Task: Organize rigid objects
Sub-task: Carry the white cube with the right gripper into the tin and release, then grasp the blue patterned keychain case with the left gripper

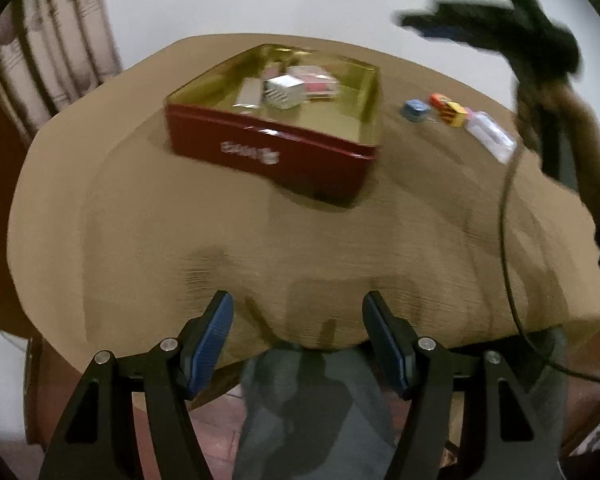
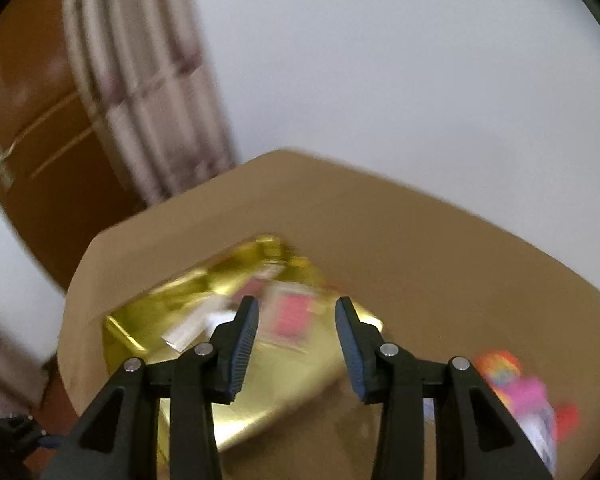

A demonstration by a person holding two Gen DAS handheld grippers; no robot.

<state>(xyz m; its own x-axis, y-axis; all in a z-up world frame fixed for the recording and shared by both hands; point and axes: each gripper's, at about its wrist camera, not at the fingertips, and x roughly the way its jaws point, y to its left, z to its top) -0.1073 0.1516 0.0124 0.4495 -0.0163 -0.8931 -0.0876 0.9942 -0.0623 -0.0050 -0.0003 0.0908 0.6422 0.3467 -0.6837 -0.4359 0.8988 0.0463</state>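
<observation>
Red outside and gold inside, the tin (image 1: 274, 148) sits mid-frame, already holding several pieces. Right gripper (image 2: 296, 340), jaws apart and empty, should swing to the small toys (image 1: 448, 110) at upper right, approaching low and squarely. Left gripper (image 1: 298, 340) hangs wide and empty; a dangling cable (image 1: 504, 216) crosses nearby.

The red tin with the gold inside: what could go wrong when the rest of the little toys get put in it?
The leftover toys lie bunched together beside the red tin, so the empty right gripper might knock one while grabbing another. The clear packet lies near the table edge and could slide off. A black cable hangs across that side and could snag or drag the toys.
</observation>
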